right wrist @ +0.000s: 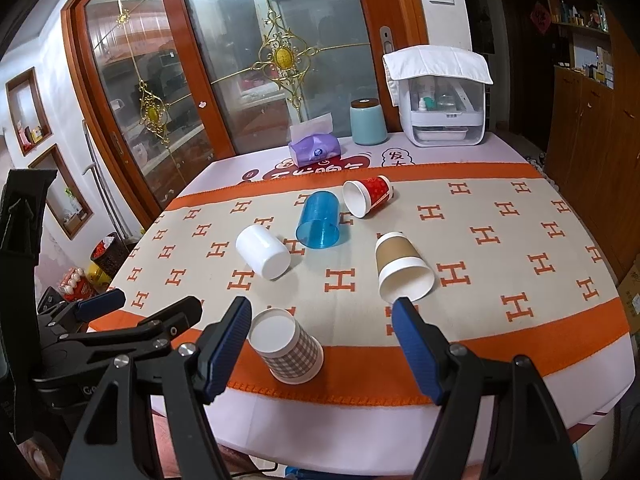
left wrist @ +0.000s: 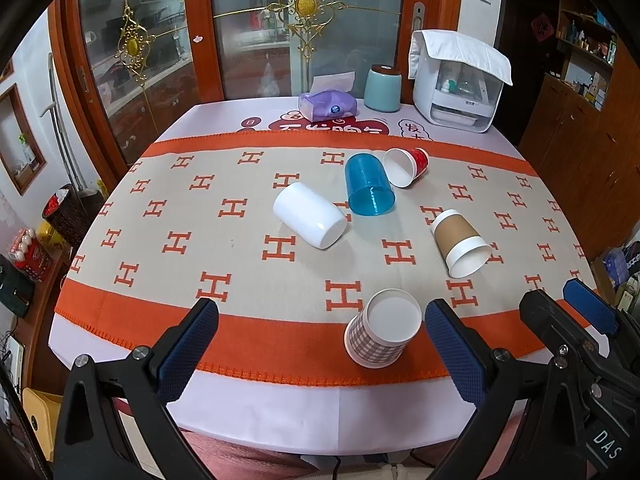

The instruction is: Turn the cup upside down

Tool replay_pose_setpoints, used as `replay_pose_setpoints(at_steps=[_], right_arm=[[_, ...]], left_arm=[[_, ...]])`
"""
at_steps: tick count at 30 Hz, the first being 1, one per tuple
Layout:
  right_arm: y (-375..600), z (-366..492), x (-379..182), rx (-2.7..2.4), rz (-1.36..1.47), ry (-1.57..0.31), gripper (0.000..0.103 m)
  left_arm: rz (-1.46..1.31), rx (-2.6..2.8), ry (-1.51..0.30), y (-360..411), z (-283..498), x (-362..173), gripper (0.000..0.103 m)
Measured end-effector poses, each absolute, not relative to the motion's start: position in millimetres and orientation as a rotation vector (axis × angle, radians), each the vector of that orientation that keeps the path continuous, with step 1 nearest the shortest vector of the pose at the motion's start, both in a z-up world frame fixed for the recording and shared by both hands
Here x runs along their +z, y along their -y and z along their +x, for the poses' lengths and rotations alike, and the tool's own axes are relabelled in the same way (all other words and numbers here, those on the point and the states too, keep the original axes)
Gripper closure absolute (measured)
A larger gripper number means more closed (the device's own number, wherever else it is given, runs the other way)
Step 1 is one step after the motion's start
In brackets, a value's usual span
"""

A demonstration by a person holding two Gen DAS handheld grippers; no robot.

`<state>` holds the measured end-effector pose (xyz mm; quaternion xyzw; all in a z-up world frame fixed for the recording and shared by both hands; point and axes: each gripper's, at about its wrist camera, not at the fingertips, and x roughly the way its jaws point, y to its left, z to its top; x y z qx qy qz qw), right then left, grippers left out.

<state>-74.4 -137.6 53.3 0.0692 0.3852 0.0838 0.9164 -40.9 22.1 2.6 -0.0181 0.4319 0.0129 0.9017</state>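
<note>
The printed characters on the table cover (left wrist: 320, 128) are being partly hidden by the runner (left wrist: 240, 184) and the tissue pack (left wrist: 328, 105). The far side of the red cup (right wrist: 374, 192) is being blocked by the blue cup (left wrist: 368, 188) in the left view. Shelf items (right wrist: 580, 16) are being rendered too small to identify.
</note>
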Motion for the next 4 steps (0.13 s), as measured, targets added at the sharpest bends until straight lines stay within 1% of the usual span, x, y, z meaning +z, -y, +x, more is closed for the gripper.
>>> replay_pose_setpoints(at_steps=[4], right_arm=[[138.0,-75.5,52.0,0.172,0.144,-0.801,0.029]], left_arm=[[-0.046,0.022,-0.903,-23.2,-40.4,-0.4,0.001]])
